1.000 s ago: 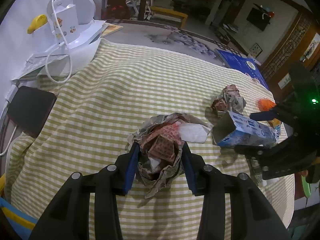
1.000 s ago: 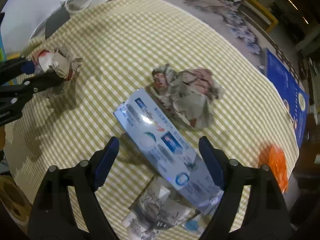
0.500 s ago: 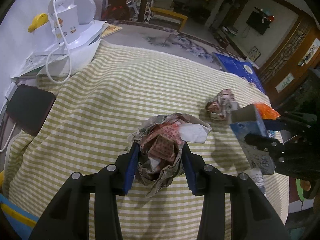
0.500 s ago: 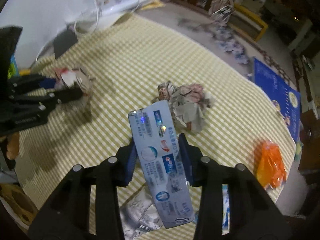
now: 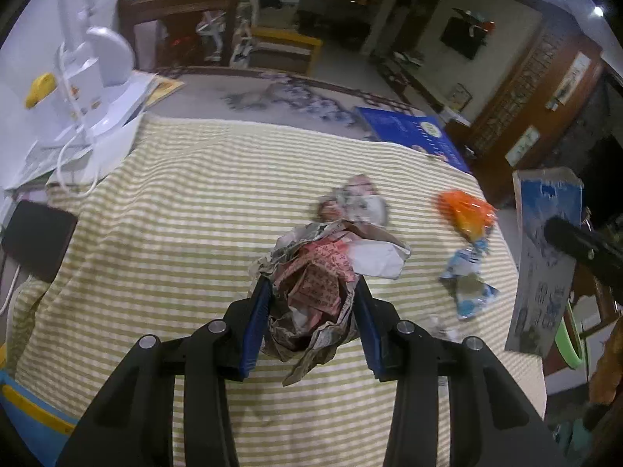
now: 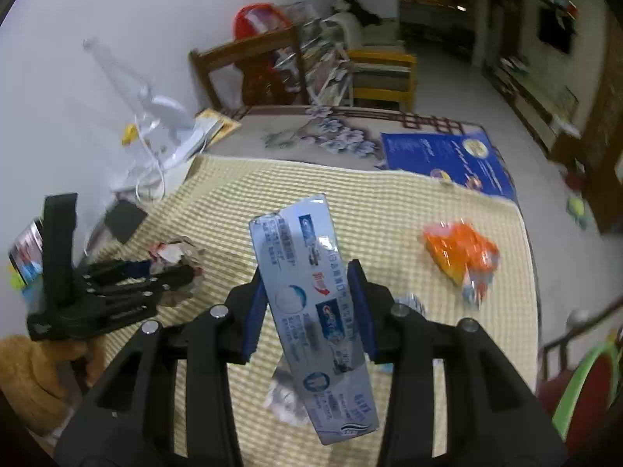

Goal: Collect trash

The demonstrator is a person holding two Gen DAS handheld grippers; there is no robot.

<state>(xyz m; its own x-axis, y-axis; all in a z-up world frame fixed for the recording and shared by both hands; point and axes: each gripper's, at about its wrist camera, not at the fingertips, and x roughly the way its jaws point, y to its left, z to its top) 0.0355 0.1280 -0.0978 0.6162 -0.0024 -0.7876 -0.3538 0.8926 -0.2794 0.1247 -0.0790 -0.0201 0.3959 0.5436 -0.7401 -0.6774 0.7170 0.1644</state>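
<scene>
Over a green-striped tablecloth (image 5: 163, 210), the left gripper (image 5: 311, 311) clamps a crumpled newspaper ball (image 5: 315, 292) and the right gripper (image 6: 307, 303) a long blue carton (image 6: 311, 299); beyond the ball, another paper wad (image 5: 354, 206), an orange wrapper (image 5: 465, 212) and a blue-white wrapper (image 5: 471, 284) await collection.

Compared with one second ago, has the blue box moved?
Yes. The right claw lifted the blue box off the checked cloth, where it lay.

Ahead of my left gripper (image 5: 311, 292) the striped cloth (image 5: 187, 210) lies open toward the far left, until the white lamp base (image 5: 97, 89) and its cord (image 5: 66, 155) at the corner and the dark phone (image 5: 37, 245) at the left edge. To the right, a second paper wad (image 5: 358, 206), an orange wrapper (image 5: 465, 210) and a blue-white wrapper (image 5: 469, 284) stand in the way. My right gripper (image 6: 309, 303) hangs above the cloth, with the blue mat (image 6: 447, 163) beyond its far edge.
</scene>
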